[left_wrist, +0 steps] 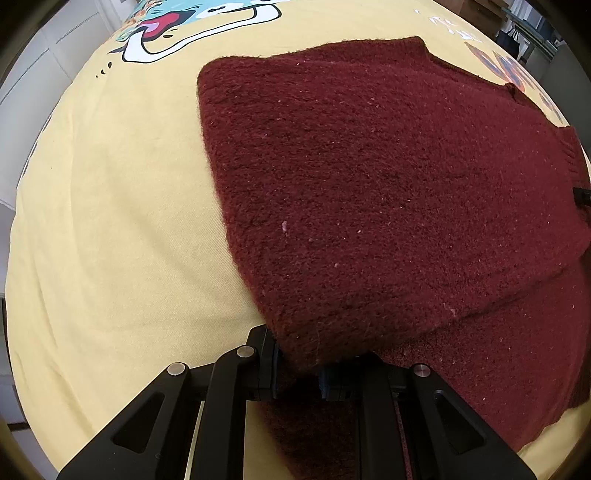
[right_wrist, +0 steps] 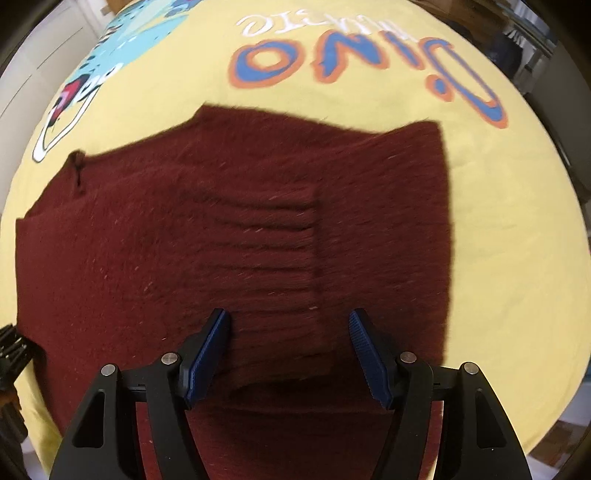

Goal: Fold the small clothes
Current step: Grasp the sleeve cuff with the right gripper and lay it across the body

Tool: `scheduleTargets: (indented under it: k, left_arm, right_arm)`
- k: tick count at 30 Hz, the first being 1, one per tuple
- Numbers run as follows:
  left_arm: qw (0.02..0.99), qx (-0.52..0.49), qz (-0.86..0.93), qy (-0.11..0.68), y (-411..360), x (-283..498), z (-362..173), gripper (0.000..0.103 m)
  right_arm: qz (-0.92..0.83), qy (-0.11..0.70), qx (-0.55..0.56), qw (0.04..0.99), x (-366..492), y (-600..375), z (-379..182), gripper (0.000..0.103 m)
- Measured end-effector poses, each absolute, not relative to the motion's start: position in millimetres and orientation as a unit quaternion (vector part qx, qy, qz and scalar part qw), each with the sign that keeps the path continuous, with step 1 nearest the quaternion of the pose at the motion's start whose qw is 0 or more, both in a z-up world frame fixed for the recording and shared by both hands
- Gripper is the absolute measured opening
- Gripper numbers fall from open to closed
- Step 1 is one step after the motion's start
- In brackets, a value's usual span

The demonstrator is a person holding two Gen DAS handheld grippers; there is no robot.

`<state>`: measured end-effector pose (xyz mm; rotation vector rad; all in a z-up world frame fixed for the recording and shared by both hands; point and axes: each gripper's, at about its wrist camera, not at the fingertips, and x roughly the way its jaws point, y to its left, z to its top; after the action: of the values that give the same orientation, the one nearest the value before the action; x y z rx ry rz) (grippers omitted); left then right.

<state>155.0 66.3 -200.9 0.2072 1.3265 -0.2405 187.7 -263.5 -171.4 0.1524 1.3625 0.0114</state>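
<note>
Burgundy knit is filling both views: a fuzzy, pilled maroon sweater (left_wrist: 369, 184) is lying on a pale yellow cotton sheet (left_wrist: 110, 221) that is covering the surface beneath.

In the left wrist view, the sheet is stretching away smooth and faintly creased at the left, carrying a cartoon print (left_wrist: 199, 26) in teal, white and red near its far edge. The left tongs (left_wrist: 297, 369) are pinching a thick fold of the sweater's near corner between black fingers with blue pads, and the upper layer is sloping away from the grip, doubled over a lower layer that is lying flat at the right. The wool is looking dense and felted, flecked with pale lint, with a rounded far corner and a straight left edge.

In the right wrist view, blurred by motion, the sweater (right_wrist: 184, 240) is spreading across the sheet (right_wrist: 517, 258) as a broad, roughly rectangular shape, with a ribbed, horizontally ridged panel (right_wrist: 269, 251) at its middle. The right tongs (right_wrist: 290, 350) are standing wide apart over the knit, their ridged blue pads (right_wrist: 208, 354) holding nothing. Beyond, orange-outlined blue lettering (right_wrist: 369, 62) is curving across the yellow cloth.
</note>
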Motion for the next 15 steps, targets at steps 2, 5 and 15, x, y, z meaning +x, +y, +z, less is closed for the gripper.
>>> scheduleTargets:
  k: [2,5,15]
  left_arm:
    - [0.776,0.096,-0.111,0.613,65.2,154.7,-202.0,0.013]
    - [0.776,0.095,-0.11,0.614,64.2,154.7,-202.3,0.013]
    - [0.781,0.127,-0.1,0.603,49.9,145.9,-198.2,0.013]
  right_arm:
    - [0.015,0.629,0.073,0.774,185.1,-259.5,-169.0,0.046]
    - [0.041,0.619,0.075,0.78,181.4,-255.8,-160.2,0.021]
    - [0.004,0.577,0.015,0.817,168.6,-270.7,-139.9,0.017]
